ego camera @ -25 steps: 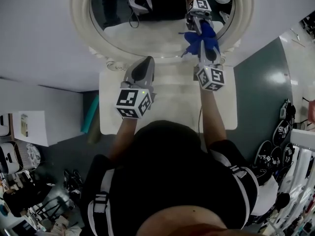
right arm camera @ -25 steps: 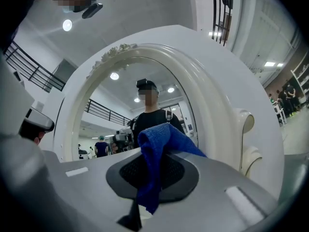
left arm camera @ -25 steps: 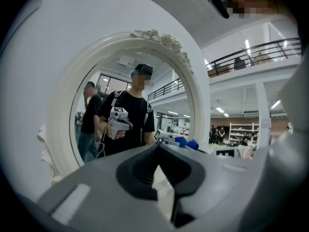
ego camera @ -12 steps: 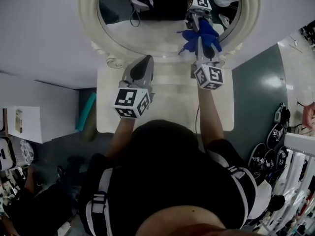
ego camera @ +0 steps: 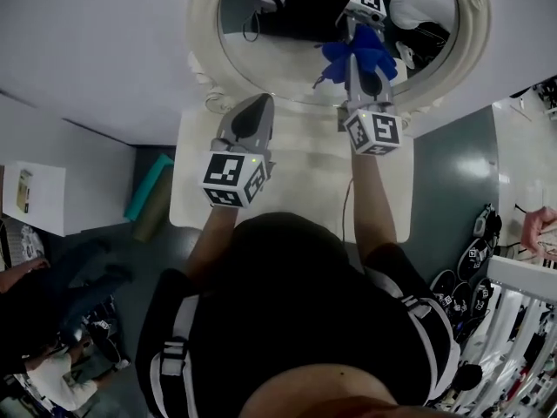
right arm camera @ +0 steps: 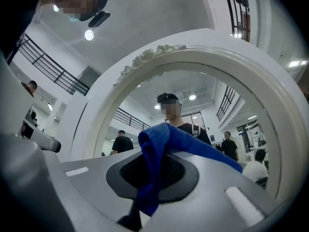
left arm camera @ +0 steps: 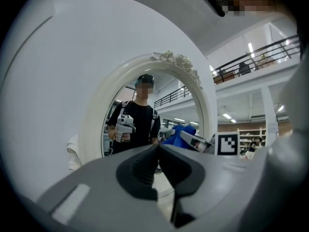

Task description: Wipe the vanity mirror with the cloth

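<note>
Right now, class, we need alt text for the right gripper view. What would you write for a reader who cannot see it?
The right hand-held gripper is shut on a blue cloth, held up in front of a white-framed vanity mirror. The glass reflects a person in a black shirt, with other people behind.

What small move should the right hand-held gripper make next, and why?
Probably slide the cloth leftward across the mirror. The right hand-held gripper is shut on the cloth, which seems pressed on the mirror near its right side; most of the mirror lies to its left.
</note>
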`<state>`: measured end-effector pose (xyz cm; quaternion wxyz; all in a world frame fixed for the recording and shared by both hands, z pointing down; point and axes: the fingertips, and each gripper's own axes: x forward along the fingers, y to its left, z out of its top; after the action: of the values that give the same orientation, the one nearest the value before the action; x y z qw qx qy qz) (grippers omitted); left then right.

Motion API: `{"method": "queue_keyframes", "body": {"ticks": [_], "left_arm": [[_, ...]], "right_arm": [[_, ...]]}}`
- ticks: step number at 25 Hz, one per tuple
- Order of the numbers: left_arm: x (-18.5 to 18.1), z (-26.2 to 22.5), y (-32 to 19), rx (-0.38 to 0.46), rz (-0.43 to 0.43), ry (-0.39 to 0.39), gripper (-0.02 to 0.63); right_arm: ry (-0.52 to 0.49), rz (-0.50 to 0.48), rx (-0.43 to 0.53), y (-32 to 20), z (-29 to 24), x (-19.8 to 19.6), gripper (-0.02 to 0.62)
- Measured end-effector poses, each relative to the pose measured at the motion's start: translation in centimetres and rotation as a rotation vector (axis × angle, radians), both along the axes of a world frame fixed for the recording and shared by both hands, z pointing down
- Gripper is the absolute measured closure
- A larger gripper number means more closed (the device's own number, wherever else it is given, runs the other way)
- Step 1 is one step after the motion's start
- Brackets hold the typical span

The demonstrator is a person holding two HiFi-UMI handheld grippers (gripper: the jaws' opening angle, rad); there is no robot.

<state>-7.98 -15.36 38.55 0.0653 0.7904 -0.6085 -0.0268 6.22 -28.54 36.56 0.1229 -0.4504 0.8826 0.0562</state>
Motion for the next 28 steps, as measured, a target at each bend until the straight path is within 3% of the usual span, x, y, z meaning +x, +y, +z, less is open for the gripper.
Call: {"method": "queue_keyframes", "body": {"ticks": [13, 28], "left_arm": [[-6.7, -1.4, 1.5, 0.023, -0.074, 0.029, 0.598], [-12.2, -0.5, 2.8, 0.022, -0.147, 0.072, 0.598]], "right_arm": [[0.080, -0.150, 0.111, 1.7, -6.0, -11.3, 0.566], [0.365, -0.233, 0.197, 4.1, -3.5, -24.0, 0.565]]}}
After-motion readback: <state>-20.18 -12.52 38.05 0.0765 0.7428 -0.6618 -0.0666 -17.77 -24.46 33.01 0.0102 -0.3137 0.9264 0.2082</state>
